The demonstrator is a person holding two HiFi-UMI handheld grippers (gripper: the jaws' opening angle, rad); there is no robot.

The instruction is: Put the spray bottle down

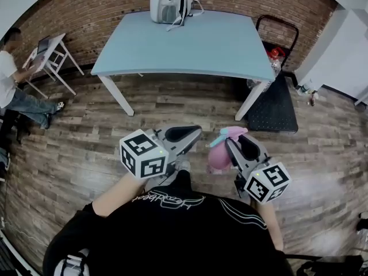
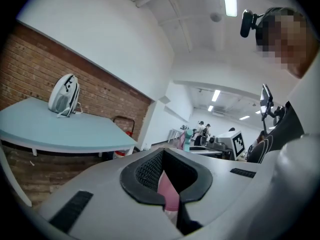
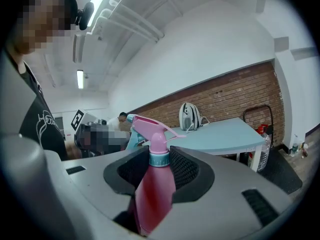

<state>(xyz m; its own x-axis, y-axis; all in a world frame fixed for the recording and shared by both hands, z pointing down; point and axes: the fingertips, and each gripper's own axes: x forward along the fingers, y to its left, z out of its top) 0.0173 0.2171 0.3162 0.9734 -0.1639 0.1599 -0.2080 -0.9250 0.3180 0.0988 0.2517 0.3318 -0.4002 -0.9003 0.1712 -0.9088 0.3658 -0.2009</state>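
Observation:
A pink spray bottle (image 1: 218, 157) with a teal trigger and collar stands upright in my right gripper (image 1: 233, 140), which is shut on its neck and shoulder. In the right gripper view the bottle (image 3: 152, 189) fills the hollow between the black pads, and its head rises above the jaws. My left gripper (image 1: 192, 132) is held level just left of the bottle, jaws together and nothing held. In the left gripper view the bottle's head (image 2: 185, 138) shows beyond that gripper's tips (image 2: 166, 154). Both grippers hang at waist height over the wooden floor, well short of the light blue table (image 1: 190, 45).
A white backpack (image 1: 169, 2) sits at the table's far edge by the brick wall. A black cart (image 1: 276, 96) on a dark mat stands right of the table. A person (image 1: 11, 79) sits at a small folding desk at far left.

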